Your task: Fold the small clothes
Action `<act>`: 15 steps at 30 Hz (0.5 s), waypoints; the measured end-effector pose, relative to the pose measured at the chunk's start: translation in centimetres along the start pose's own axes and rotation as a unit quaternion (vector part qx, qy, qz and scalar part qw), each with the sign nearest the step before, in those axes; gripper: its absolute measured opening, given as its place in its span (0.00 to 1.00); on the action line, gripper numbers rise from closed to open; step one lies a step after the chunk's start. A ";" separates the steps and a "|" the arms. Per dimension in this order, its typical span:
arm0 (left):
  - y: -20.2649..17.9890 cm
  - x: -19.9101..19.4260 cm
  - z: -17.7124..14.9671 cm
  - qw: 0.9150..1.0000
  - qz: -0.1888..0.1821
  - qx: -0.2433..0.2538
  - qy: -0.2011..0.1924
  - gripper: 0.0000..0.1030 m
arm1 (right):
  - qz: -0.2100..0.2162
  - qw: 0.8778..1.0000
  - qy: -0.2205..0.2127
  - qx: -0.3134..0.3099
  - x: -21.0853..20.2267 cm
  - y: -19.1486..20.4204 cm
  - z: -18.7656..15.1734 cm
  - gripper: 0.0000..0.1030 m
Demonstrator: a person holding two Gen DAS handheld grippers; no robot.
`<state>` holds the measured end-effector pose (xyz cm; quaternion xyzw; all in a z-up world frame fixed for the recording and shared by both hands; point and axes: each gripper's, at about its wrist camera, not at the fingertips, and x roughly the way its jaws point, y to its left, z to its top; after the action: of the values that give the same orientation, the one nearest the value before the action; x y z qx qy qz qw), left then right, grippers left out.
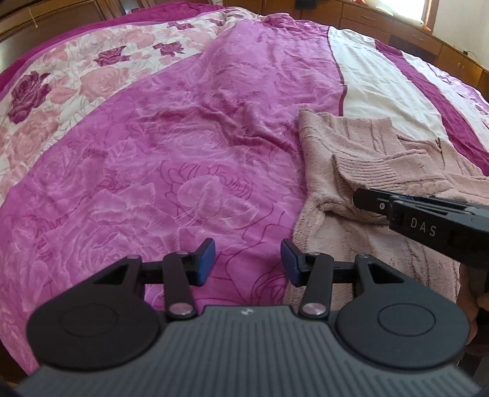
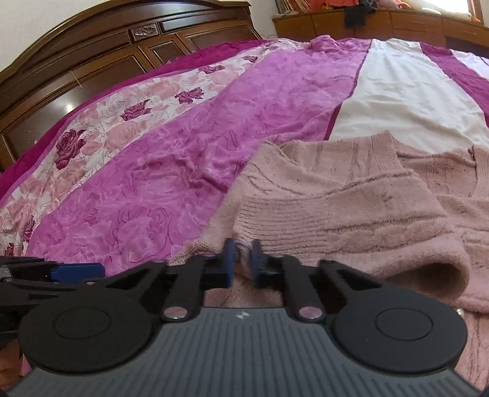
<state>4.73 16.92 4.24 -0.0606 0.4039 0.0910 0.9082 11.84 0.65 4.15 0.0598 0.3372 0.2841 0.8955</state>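
Bed (image 2: 397, 91) with magenta floral bedspread (image 1: 171, 152); pale pink knit sweater (image 2: 351, 195) lying on it at 3 o'clock.

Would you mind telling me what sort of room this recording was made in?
Most likely a bedroom: a wide bed under a pink floral bedspread, a carved wooden headboard behind it, and a low wooden cabinet by the window.

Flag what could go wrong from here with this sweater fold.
The right gripper pinches only a thin edge of the pink sweater's ribbed sleeve cuff, so the knit might slip out if pulled. The left gripper is open over the bedspread beside the sweater, holding nothing; with one anchor, the sweater could drag or bunch, and the wrinkled bedspread may catch it.
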 end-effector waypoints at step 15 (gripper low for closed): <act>-3.4 -0.6 2.5 0.999 -0.021 0.028 -0.032 0.48 | -0.034 0.987 -0.125 0.094 -10.3 -7.8 4.9 0.05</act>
<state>6.86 13.99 6.42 -0.0411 0.3753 0.0626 0.9239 12.32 -11.05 11.47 0.1671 0.2494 0.2110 0.9302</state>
